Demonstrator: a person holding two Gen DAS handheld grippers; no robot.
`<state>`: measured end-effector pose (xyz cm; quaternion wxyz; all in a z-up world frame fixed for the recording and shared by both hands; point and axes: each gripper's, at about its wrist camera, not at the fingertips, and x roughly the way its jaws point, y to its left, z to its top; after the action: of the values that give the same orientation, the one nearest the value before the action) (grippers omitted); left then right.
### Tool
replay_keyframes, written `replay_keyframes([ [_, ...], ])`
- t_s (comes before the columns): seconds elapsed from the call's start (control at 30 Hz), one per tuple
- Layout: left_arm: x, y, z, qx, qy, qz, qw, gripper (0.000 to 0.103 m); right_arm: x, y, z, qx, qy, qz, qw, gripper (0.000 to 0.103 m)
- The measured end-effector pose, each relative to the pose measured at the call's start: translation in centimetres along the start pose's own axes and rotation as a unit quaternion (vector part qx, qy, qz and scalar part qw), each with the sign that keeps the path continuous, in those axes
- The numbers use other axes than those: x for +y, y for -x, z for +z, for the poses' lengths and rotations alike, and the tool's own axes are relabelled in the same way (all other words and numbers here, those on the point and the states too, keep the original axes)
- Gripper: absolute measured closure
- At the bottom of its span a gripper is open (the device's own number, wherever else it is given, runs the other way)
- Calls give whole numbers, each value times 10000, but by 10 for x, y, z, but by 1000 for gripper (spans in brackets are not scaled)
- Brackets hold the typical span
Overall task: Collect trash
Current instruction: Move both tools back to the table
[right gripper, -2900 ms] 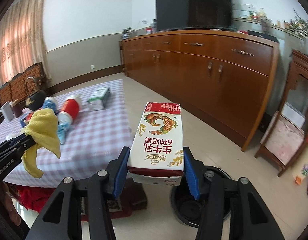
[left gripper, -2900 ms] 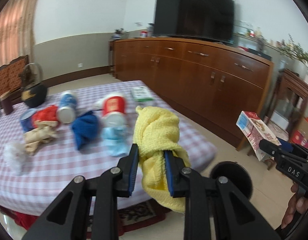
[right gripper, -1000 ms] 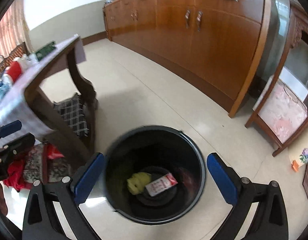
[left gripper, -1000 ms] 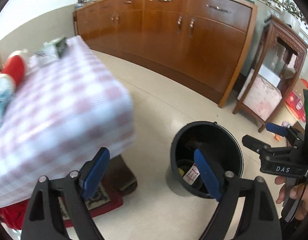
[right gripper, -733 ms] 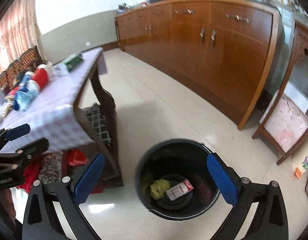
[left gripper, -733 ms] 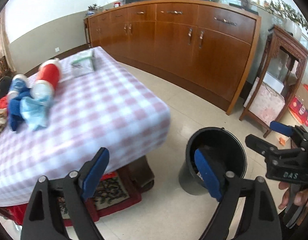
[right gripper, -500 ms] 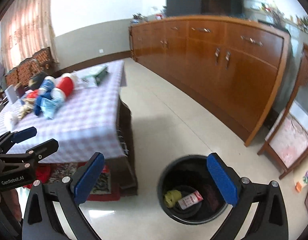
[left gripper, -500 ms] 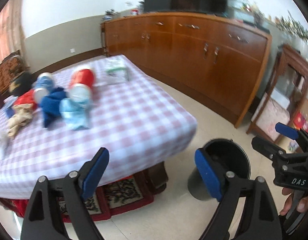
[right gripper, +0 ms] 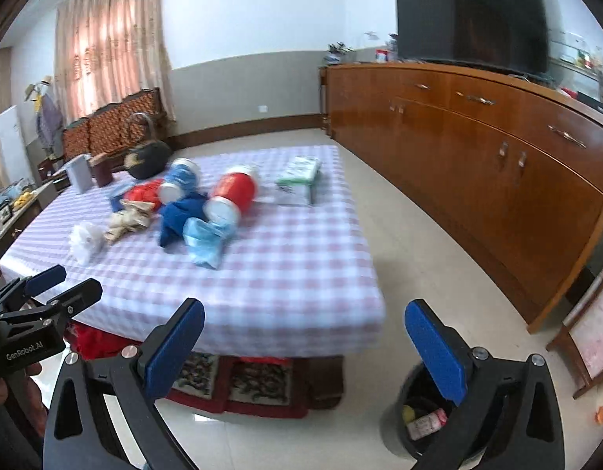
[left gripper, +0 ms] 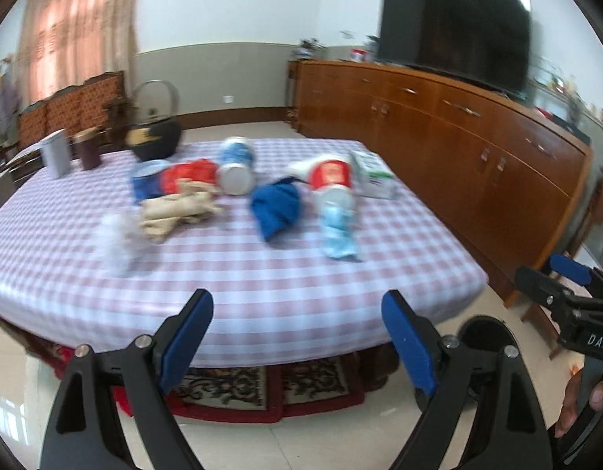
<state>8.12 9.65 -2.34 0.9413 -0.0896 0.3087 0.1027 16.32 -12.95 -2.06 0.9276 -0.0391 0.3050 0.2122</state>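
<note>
Trash lies on the checked table (left gripper: pixel 262 274): a white wad (left gripper: pixel 115 241), a beige cloth (left gripper: pixel 176 211), a blue cloth (left gripper: pixel 278 207), a light-blue bag (left gripper: pixel 338 231), a red cup (left gripper: pixel 331 176), a blue-white cup (left gripper: pixel 235 164), a red item (left gripper: pixel 188 172) and a green-white carton (left gripper: pixel 372 174). My left gripper (left gripper: pixel 297 333) is open and empty before the table's near edge. My right gripper (right gripper: pixel 305 348) is open and empty, to the right. The black bin (right gripper: pixel 419 419) on the floor holds a yellow cloth (right gripper: pixel 409 411) and a milk carton (right gripper: pixel 426 423).
A black kettle (left gripper: pixel 154 137) and two small tins (left gripper: pixel 72 152) stand at the table's far left. A long wooden sideboard (left gripper: pixel 458 149) with a TV (left gripper: pixel 454 31) runs along the right. A patterned rug (left gripper: pixel 262 387) lies under the table.
The yellow cloth and the milk carton went from my grippers into the bin. Both grippers, open, have swung up from the bin to face the table.
</note>
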Motion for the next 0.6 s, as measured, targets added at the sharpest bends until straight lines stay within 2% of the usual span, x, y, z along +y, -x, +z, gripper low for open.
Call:
replay_keyframes([
  [0.17,34,1,-1,-125,239,436,9987,14,40,-15,10,-10,267,234,9994,0],
  [0.33,64,-2,-7,-91,406,687,9968,14,75,-26,14,-18,408,439,9982,0],
  [0.53,96,-10,-9,-74,572,941,9939,14,99,-51,19,51,472,398,9981,0],
  [0.6,107,-18,-8,-49,653,1017,9927,14,104,-62,20,99,491,380,9980,3],
])
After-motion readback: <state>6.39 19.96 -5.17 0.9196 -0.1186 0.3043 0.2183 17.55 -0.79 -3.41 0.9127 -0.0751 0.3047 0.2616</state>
